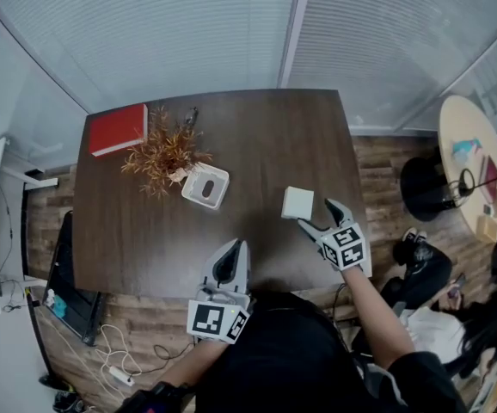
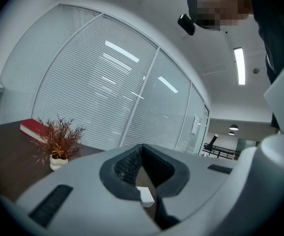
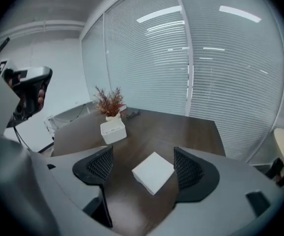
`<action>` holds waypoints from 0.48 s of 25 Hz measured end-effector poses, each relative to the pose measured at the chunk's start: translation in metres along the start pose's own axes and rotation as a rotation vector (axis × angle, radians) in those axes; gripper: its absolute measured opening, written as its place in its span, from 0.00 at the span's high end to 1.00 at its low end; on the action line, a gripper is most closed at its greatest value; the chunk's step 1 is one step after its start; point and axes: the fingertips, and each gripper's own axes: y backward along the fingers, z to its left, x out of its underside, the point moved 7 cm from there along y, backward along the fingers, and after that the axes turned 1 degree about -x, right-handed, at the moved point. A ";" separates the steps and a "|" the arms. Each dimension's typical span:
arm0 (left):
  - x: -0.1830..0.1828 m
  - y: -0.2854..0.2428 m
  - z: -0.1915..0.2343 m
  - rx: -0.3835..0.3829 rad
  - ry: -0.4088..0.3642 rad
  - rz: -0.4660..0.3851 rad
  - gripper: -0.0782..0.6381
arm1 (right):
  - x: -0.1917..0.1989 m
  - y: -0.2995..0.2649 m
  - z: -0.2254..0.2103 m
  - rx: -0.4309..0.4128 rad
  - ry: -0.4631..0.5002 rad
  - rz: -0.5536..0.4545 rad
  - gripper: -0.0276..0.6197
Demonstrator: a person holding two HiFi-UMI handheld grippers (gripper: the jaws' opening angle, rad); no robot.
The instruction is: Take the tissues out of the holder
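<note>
The white tissue holder point(image 1: 205, 186) stands mid-table, its dark slot facing up; the right gripper view shows the holder point(image 3: 113, 131) further back. A white square stack of tissues point(image 1: 297, 202) lies flat on the dark table point(image 1: 266, 136), apart from the holder. My right gripper point(image 1: 315, 213) hovers just behind the stack, jaws wide open and touching nothing; in its own view the stack point(image 3: 153, 172) lies on the wood below and between the open jaws of this gripper point(image 3: 142, 156). My left gripper point(image 1: 234, 246) is at the front edge, tips together, empty and level point(image 2: 142, 149).
A dried plant in a small white pot point(image 1: 164, 151) stands beside the holder, with a red book point(image 1: 118, 129) at the far left corner. A round table point(image 1: 472, 166) and a black chair base stand to the right. Cables lie on the floor at the left.
</note>
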 end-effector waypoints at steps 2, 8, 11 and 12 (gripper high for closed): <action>0.001 0.002 -0.003 -0.002 0.003 0.004 0.89 | -0.005 0.015 0.000 0.009 -0.054 -0.055 0.35; 0.011 0.015 -0.007 -0.008 -0.007 0.021 0.89 | -0.022 0.061 0.005 0.058 -0.061 -0.191 0.35; 0.011 0.025 -0.002 -0.006 0.006 0.027 0.89 | -0.031 0.082 0.017 0.130 -0.046 -0.260 0.35; 0.010 0.029 0.000 -0.007 0.012 0.026 0.89 | -0.033 0.089 0.023 0.160 -0.046 -0.283 0.35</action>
